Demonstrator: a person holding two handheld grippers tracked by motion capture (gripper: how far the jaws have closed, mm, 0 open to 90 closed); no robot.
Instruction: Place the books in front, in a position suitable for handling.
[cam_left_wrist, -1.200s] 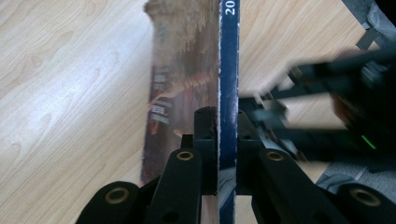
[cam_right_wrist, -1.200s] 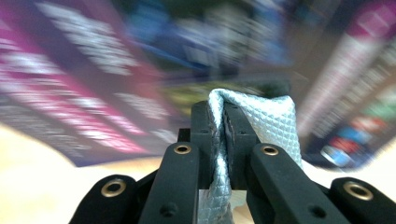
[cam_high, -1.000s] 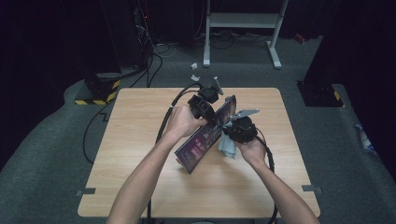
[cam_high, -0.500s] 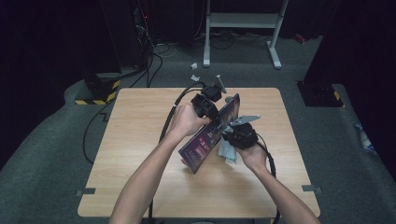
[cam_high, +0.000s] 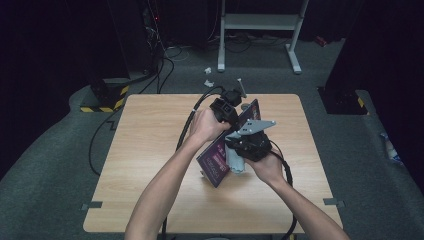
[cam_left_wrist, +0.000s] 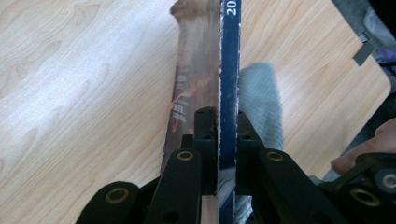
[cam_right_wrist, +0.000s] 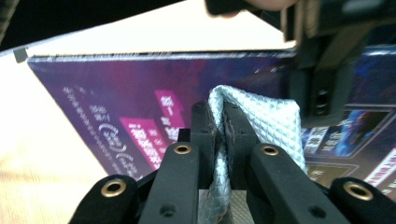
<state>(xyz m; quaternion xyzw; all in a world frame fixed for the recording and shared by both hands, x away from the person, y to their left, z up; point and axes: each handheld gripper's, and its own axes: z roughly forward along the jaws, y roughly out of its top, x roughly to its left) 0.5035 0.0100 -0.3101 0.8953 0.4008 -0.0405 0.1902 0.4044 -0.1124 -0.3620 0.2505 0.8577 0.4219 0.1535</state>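
– What's going on at the table (cam_high: 150, 150)?

– The box (cam_high: 220, 162) stands on edge near the table's middle, tilted. The left gripper (cam_left_wrist: 227, 135) has its jaws clenched on the box's top edge, steadying it. The right gripper (cam_right_wrist: 219, 126) has its jaws pinched on a pale quilted cloth (cam_right_wrist: 261, 126), which is pressed against the box's printed face.

– So it's a wipe?

– That's my read. To do it well, I'd say the left grip should stay firm so the box doesn't tip, and the cloth should travel flat along the face, away from the left gripper, with light pressure.

– Any risk?

– Push too hard and the box may twist in the jaws or skid on the table.
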